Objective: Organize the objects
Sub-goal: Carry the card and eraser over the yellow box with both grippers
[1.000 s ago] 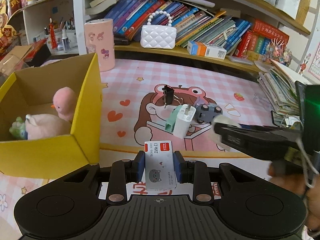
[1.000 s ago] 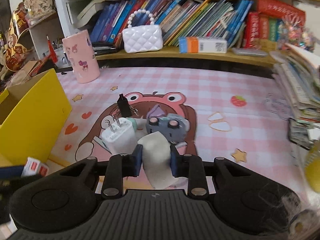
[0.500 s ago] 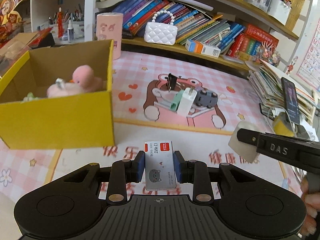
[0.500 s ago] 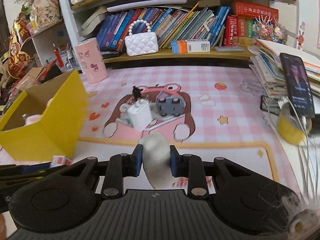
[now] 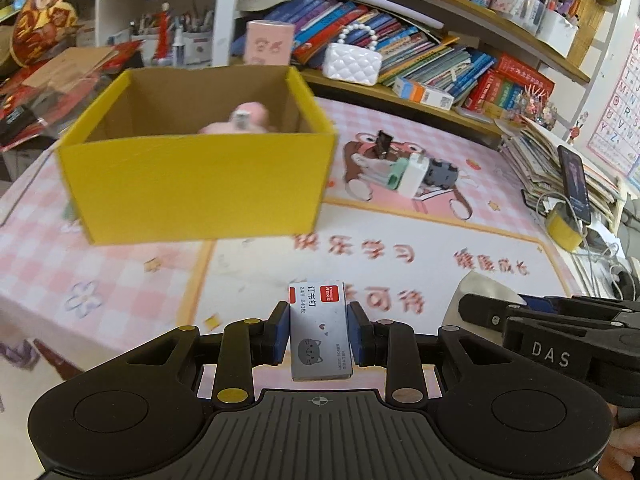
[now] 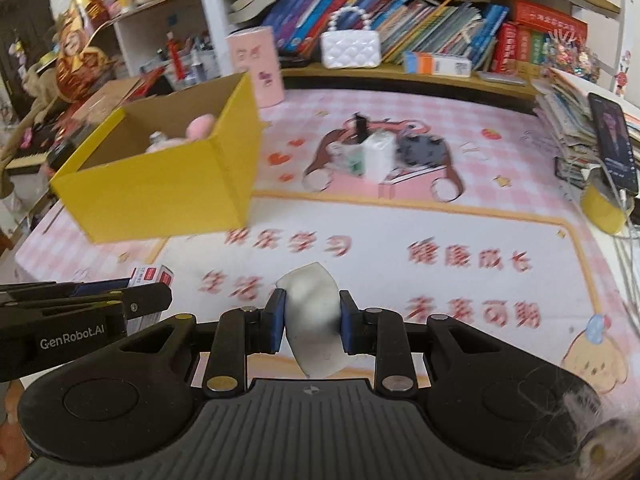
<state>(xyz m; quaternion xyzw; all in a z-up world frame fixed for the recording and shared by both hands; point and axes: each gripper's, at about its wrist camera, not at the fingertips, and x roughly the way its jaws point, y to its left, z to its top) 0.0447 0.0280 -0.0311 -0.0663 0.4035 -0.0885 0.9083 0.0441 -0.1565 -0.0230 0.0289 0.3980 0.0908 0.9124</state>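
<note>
Both grippers loaded, near edge of the pink mat
A staple box [image 5: 320, 330] is clamped in the left gripper [image 5: 319, 334]; a white roll [image 6: 313, 318] is clamped in the right gripper [image 6: 312, 322]; the yellow box [image 5: 192, 184] is seen far left

pink plush toy [image 5: 248, 120] half-hidden behind box wall [image 5: 196, 184], mat lettering [image 6: 288, 242] blurred

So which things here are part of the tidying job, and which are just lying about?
Job:
staple box in left gripper
white pad in right gripper
yellow box
white charger
toy car

Lying about:
white purse
books
phone
</note>
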